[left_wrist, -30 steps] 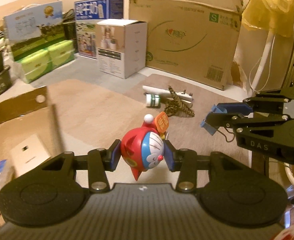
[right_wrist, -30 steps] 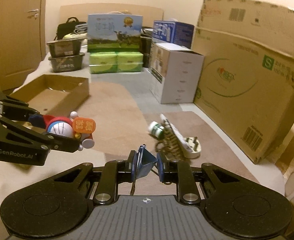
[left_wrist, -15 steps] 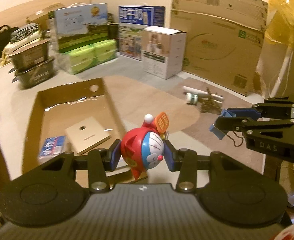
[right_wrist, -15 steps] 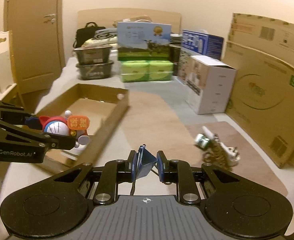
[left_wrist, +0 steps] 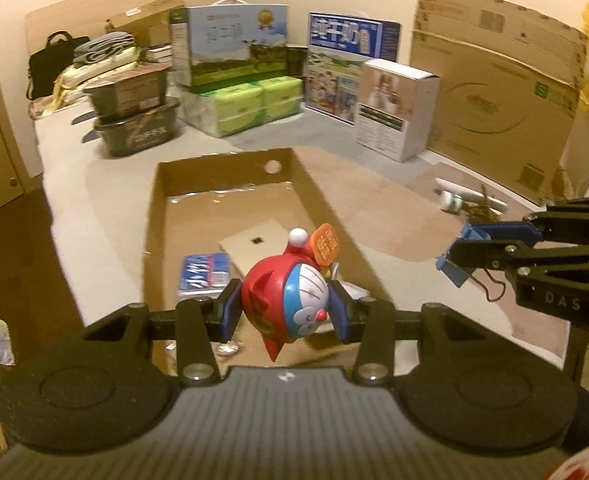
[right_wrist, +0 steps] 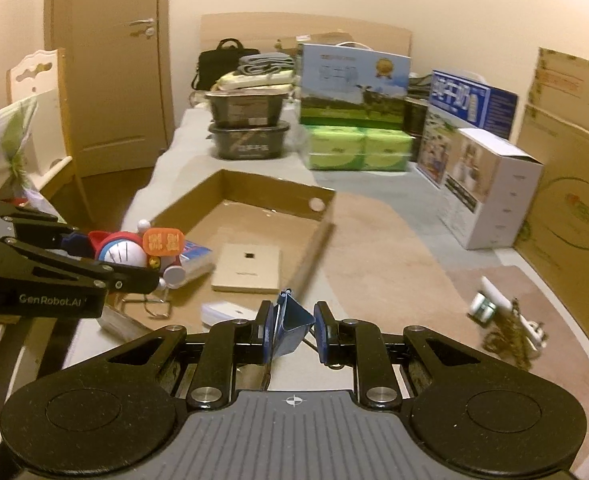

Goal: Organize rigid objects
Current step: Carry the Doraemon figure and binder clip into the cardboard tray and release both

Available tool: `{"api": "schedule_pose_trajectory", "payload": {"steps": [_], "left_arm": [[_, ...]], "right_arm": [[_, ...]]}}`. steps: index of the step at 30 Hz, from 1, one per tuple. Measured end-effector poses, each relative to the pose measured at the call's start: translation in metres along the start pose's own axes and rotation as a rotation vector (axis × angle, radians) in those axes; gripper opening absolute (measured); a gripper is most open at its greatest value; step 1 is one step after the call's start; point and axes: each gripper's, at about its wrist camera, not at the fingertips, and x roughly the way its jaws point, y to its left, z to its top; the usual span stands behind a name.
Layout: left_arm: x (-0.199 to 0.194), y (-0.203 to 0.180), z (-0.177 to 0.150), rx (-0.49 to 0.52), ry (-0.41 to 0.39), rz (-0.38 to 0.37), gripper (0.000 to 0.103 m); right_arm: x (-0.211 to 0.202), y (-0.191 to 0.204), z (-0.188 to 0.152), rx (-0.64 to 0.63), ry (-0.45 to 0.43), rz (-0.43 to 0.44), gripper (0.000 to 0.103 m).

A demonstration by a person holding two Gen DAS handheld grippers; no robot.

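Observation:
My left gripper [left_wrist: 284, 310] is shut on a red and blue Doraemon toy [left_wrist: 286, 298] and holds it above the near end of a shallow open cardboard box [left_wrist: 214, 168]. The toy also shows at the left of the right wrist view [right_wrist: 126, 250]. My right gripper [right_wrist: 292, 330] is shut on a blue binder clip [right_wrist: 292, 324], held just right of the box [right_wrist: 254, 188]; the clip shows in the left wrist view [left_wrist: 456, 260]. Inside the box lie a flat tan package [left_wrist: 254, 240] and a blue packet [left_wrist: 204, 272].
A white tube with a brown tangled item [right_wrist: 506, 316] lies on the mat to the right. Stacked boxes [left_wrist: 234, 56], black bins [left_wrist: 134, 120] and a large cardboard sheet [left_wrist: 494, 92] line the back. A door [right_wrist: 114, 80] and a chair [right_wrist: 42, 120] stand at the left.
Both grippers have swung left with their loads. The cardboard box has come to the centre, the toy now hangs over it, and the tube has slid off to the right.

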Motion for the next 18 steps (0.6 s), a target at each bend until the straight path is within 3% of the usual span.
{"api": "schedule_pose_trajectory", "payload": {"steps": [8, 18], "left_arm": [[0.015, 0.033, 0.013, -0.036, 0.007, 0.039, 0.041], [0.062, 0.065, 0.040, -0.054, 0.019, 0.069, 0.041]], "right_arm": [[0.030, 0.012, 0.023, 0.015, 0.012, 0.045, 0.021], [0.088, 0.010, 0.052, 0.074, 0.047, 0.090, 0.021]]}}
